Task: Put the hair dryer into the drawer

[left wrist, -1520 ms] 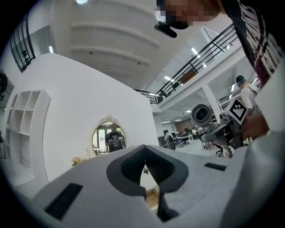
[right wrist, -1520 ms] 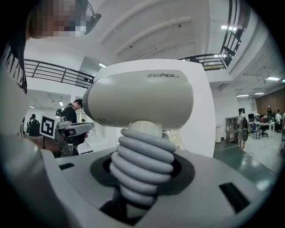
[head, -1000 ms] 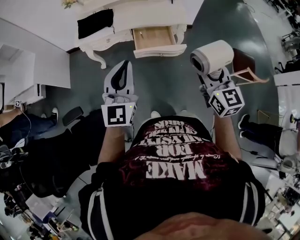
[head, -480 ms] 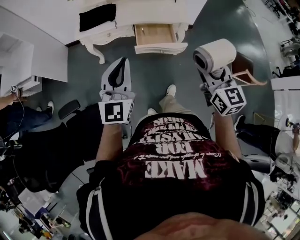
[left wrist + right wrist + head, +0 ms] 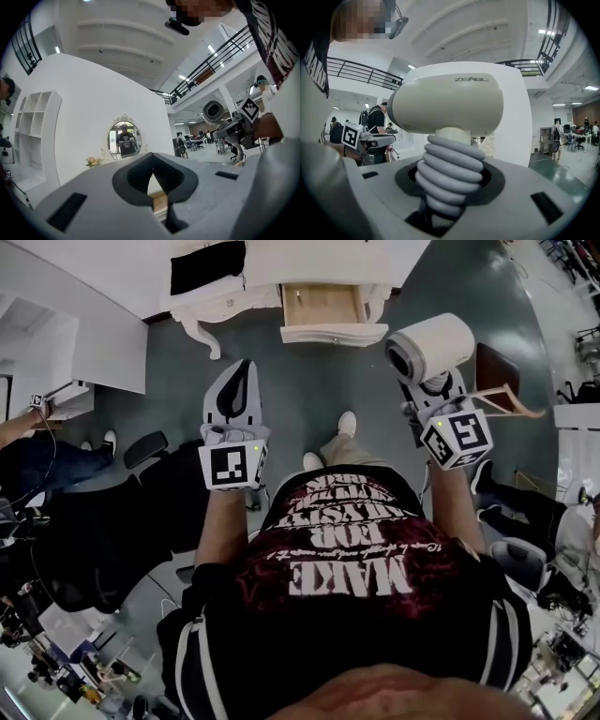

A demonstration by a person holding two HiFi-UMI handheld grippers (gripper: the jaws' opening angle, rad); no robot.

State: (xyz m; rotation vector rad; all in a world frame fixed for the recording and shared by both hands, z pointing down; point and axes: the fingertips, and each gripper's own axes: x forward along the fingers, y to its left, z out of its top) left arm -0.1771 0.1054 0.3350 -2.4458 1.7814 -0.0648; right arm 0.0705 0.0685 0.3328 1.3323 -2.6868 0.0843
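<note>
The person is holding one hair dryer in the air on the near side of the drawer and off to its right, well apart from it. The dryer's cream barrel is lying roughly level, its long axis running across the person's front, with one round, dark end facing toward the left gripper. Its ribbed grey handle is running from the barrel straight back into the right gripper. That gripper's two fingers are pressing on the handle from either side, standing about halfway apart and gripping it just under the barrel. The left gripper is hovering on the near side of the drawer and off to its left. Its fingers are closed tip to tip, with nothing between them. One drawer is standing pulled out of the white dressing table, and its wooden bottom is showing. Whether anything is lying in it cannot be told from the head view. One black cloth is lying on the table top to the left of the drawer. One oval mirror is hanging on the wall above it, with a small bunch of flowers to the left. One wooden chair is standing to the right of the drawer. Two grippers are in view, each carrying one marker cube.
</note>
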